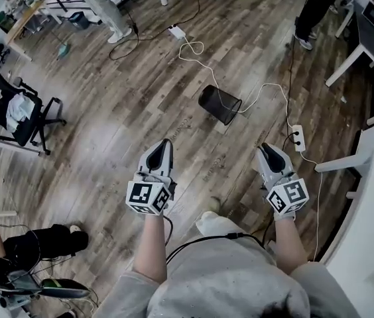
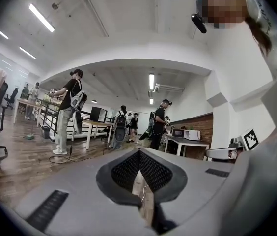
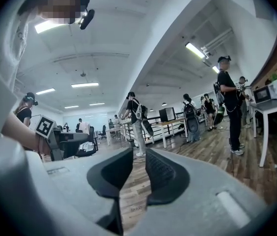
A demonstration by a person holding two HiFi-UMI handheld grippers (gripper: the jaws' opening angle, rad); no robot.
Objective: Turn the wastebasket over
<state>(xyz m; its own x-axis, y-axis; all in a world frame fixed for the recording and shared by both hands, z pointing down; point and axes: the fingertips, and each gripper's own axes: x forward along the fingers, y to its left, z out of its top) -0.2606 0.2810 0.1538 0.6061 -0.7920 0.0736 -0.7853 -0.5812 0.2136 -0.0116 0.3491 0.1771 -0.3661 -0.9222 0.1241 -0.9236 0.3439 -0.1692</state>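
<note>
A black mesh wastebasket (image 1: 219,104) lies on its side on the wooden floor, its mouth turned toward the lower right. It is some way ahead of both grippers and shows in neither gripper view. My left gripper (image 1: 166,143) is held level, below and left of the basket, jaws shut with nothing in them (image 2: 139,152). My right gripper (image 1: 265,149) is held below and right of the basket. Its jaws stand a little apart, with only floor showing in the gap (image 3: 138,154).
A white cable (image 1: 261,90) runs past the basket to a power strip (image 1: 298,138). A black office chair (image 1: 24,119) stands at the left, and white desks (image 1: 373,184) line the right side. Several people stand at the far tables.
</note>
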